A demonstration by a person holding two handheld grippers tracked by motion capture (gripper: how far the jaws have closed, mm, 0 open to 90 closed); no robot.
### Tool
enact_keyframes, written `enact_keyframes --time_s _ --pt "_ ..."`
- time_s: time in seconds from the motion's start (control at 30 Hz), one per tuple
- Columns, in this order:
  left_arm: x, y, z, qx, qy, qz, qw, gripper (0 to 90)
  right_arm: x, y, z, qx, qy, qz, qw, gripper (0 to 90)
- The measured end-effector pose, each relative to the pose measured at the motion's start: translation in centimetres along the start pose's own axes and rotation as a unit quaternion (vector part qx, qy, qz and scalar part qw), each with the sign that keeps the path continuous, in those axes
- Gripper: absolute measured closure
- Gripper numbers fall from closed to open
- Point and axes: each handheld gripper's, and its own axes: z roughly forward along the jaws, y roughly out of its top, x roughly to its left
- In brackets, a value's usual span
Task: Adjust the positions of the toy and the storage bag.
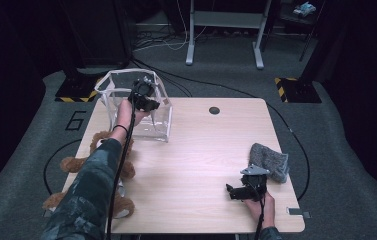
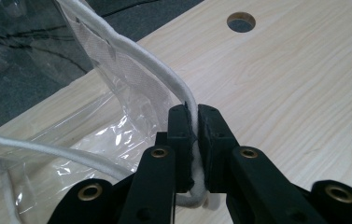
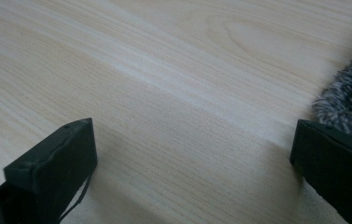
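The left gripper [image 1: 146,99] is held up at the far left of the desk [image 1: 201,165], at the top rim of a clear plastic bag [image 1: 126,107] that stands open there. In the left gripper view its black fingers [image 2: 180,135] are pressed together on the white cord edging [image 2: 164,70] of the bag's rim, the cord running up and away from between them and curving off to the left. A white fabric strip [image 2: 113,60] is sewn to the clear wall just below that cord; no print can be read on it. The bag's clear wall hangs below the rim, and its base rests on the desk's far left part.

The right gripper [image 1: 236,192] lies low at the near right of the desk, held by the person's right hand [image 1: 262,205]. In the right gripper view its two fingers [image 3: 57,163] stand wide apart with only bare wood between them. A grey fuzzy cloth [image 1: 270,161] lies just beyond it at the right edge, touching the edge of the right-hand finger in that view.

A brown teddy bear [image 1: 76,167] lies at the near left edge of the desk, partly under the person's left sleeve [image 1: 88,195]. A round cable hole [image 1: 214,110] sits at the far middle of the desk. On the grey floor left of the desk a large numeral "6" [image 1: 76,120] is marked.
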Motion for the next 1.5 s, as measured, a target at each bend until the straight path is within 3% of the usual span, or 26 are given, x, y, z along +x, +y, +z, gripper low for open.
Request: enact_keyframes --time_s 0.47,0.77,1.5 --pt "-2.9 1.1 0.5 0.004 -0.032 0.025 0.9992 83.3 0.0 0.0 0.0 0.001 0.000 0.000 1.0000 0.0" --pt "-4.8 1.8 1.0 0.005 -0.045 0.022 0.9987 82.9 0.0 0.0 0.0 0.001 -0.003 0.001 1.0000 0.0" --pt "-9.9 2.7 1.7 0.004 -0.044 0.028 0.9986 82.4 0.0 0.0 0.0 0.000 0.000 0.003 1.0000 0.0"
